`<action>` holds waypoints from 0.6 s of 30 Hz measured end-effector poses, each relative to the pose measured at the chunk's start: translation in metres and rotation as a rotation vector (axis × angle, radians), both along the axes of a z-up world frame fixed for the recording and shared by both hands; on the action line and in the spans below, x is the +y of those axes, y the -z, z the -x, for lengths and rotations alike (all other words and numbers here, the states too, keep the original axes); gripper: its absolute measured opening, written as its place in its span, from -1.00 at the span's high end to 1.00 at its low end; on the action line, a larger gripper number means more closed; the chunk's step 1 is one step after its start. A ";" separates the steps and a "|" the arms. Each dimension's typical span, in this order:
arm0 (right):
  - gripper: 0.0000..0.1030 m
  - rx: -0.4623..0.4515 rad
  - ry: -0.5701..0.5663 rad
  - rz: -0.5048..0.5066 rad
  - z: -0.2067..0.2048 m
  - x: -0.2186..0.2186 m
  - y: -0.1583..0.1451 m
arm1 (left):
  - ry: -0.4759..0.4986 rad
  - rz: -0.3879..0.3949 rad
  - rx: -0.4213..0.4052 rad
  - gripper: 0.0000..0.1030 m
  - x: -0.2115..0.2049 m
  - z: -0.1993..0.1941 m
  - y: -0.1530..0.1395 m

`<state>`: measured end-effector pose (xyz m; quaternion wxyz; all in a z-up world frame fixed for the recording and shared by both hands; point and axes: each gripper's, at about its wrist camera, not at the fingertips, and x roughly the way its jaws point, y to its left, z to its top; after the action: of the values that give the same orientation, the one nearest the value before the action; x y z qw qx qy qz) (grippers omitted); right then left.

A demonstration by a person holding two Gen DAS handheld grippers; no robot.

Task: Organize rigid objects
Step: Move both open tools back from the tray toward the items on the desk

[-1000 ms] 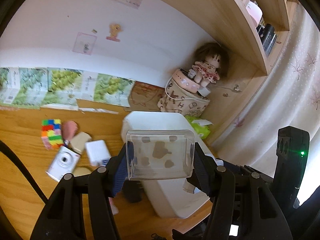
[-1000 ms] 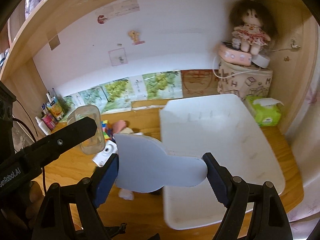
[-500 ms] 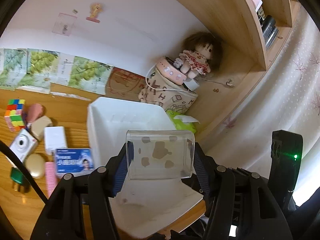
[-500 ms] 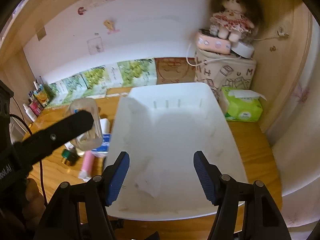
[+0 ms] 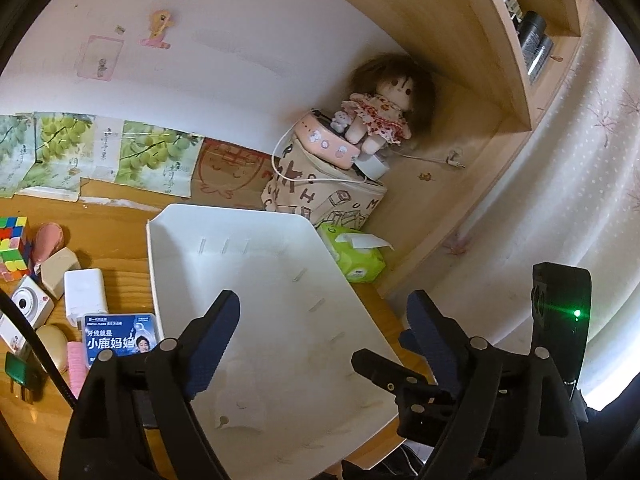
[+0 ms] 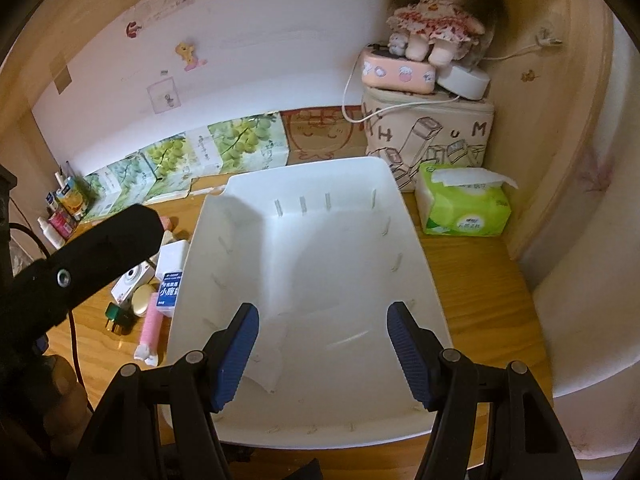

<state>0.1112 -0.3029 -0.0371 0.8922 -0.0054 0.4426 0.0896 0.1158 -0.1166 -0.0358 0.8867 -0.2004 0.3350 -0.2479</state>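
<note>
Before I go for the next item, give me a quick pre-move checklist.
1. Left gripper open, nothing between the fingers: ok.
2. Right gripper open, nothing held: ok.
3. White bin flat on the desk, with open floor space: ok.
4. Bin contents: a pale flat piece lies near the front; whether anything clear lies beside it: cannot tell.
5. Items left to pick sit outside the bin on its left: blue floss box, white charger, white camera: ok.
6. Finger room around them: they are packed close together, so a clean grasp looks tight: not ok.
</note>
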 end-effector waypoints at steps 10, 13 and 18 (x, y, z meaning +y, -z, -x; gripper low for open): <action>-0.34 0.029 -0.031 -0.030 0.000 0.022 0.005 | -0.032 -0.013 0.018 -0.70 0.022 0.005 0.001; -0.41 0.032 -0.033 -0.038 0.001 0.032 0.006 | -0.035 -0.017 0.018 -0.70 0.034 0.007 0.000; -0.41 0.039 -0.034 -0.063 0.005 0.056 0.006 | -0.038 -0.028 0.022 -0.70 0.057 0.011 -0.002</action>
<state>0.1063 -0.2474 -0.0430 0.8815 0.0168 0.4566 0.1187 0.1051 -0.0598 -0.0337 0.8902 -0.1971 0.3440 -0.2242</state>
